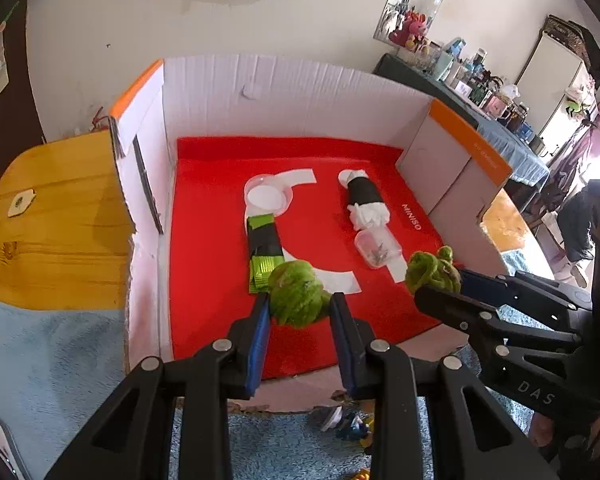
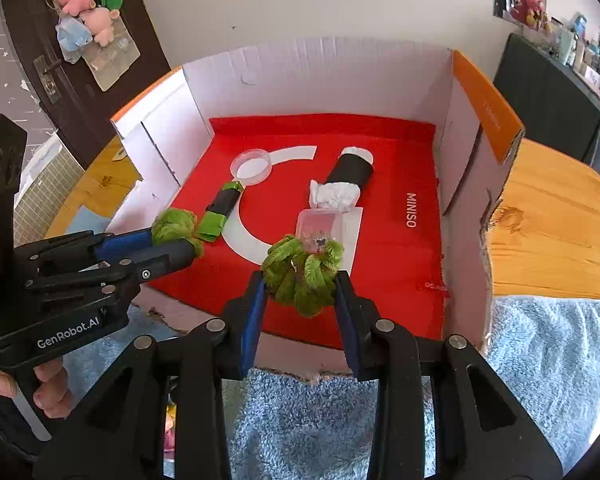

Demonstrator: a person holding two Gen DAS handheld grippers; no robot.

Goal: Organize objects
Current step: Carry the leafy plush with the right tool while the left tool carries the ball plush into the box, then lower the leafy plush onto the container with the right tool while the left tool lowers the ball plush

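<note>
Grippers over an open cardboard box (image 1: 284,92), both pointing steeply down. Left gripper (image 1: 298,304) is clamped on a fuzzy green bundle (image 1: 296,298), pinched between its blue-padded fingers (image 1: 260,332) and hanging above the near part of the red mat (image 1: 204,280) that lines the box floor. Right gripper (image 2: 300,284) is likewise closed on a second green plush bundle (image 2: 302,276), held between its fingers (image 2: 254,320) over the mat's near middle.

Just beyond the left bundle lies a green foil packet (image 1: 264,252) wrapped in a black band, and beyond that a round clear lid (image 1: 267,197). Directly beyond the right bundle, and partly hidden by it in the right wrist view, lies a small clear plastic container (image 2: 320,226) with dark bits inside; whether bundle and container touch cannot be told. Farther back lies a white wad bound in a black sleeve (image 2: 350,172).

Writing: "MINISO" (image 2: 411,210) in white on the red mat; "GenRobot.AI" (image 2: 68,334) on the left gripper's body in the right wrist view; "DAS" (image 1: 536,392) on the right gripper's body in the left wrist view. Faint lettering on the box's orange flap (image 2: 490,114) is too small to read.

Box stands on a wooden table (image 2: 552,220) with a blue towel (image 2: 548,356) at the near edge.
</note>
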